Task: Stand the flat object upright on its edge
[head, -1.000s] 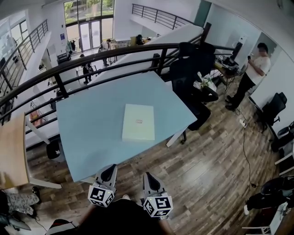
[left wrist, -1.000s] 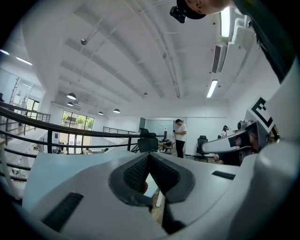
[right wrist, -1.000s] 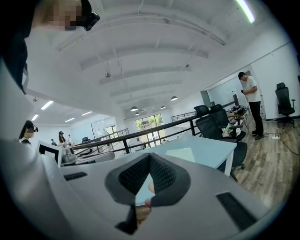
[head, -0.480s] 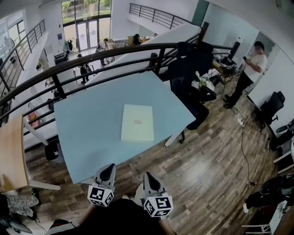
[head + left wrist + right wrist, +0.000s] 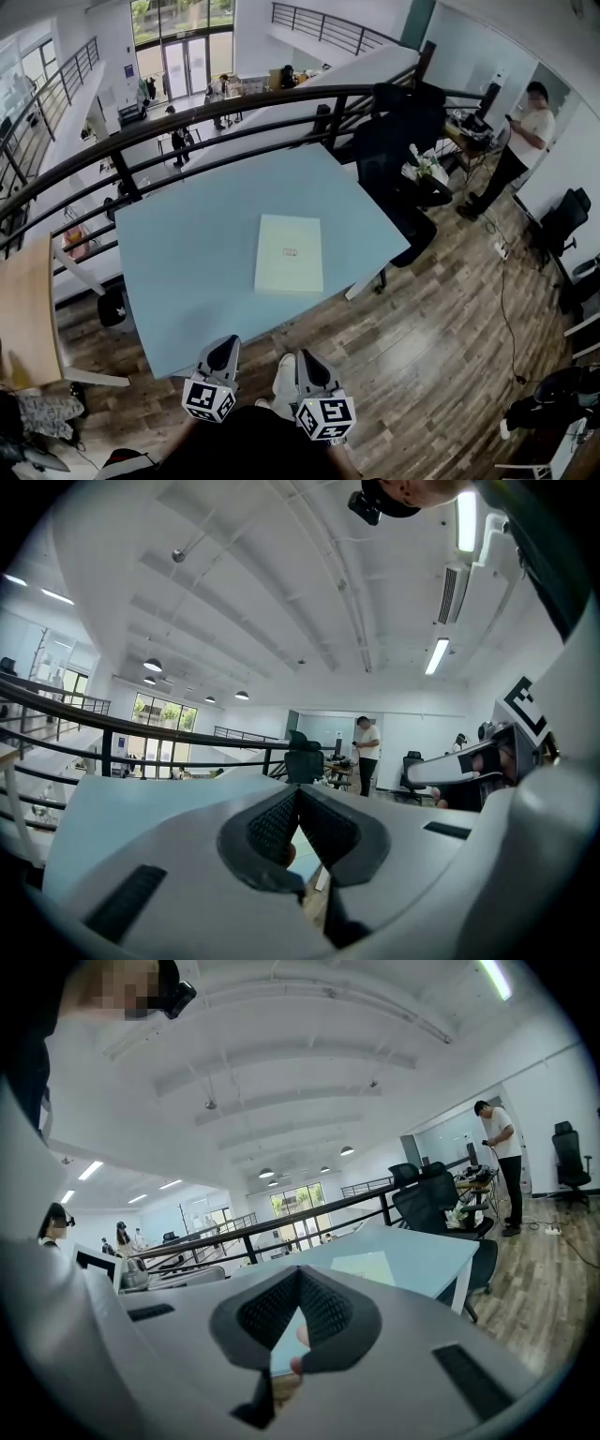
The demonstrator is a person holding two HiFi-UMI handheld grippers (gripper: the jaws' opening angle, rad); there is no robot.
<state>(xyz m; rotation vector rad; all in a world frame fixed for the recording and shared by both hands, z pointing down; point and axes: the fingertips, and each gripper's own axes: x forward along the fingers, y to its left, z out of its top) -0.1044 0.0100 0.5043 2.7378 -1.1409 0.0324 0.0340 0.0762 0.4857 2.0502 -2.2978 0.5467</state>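
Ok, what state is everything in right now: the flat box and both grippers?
flat box: lying flat on the table, not yet stood on edge, nothing touching it.
left gripper: jaws together, empty, by the table's near edge, apart from the box.
right gripper: jaws together, empty, over the floor short of the table.

A pale blue table [image 5: 187, 253] stands on a wooden floor [image 5: 422, 347]. One flat cream box [image 5: 289, 255] lies flat on it, slightly toward 4 o'clock of its middle.
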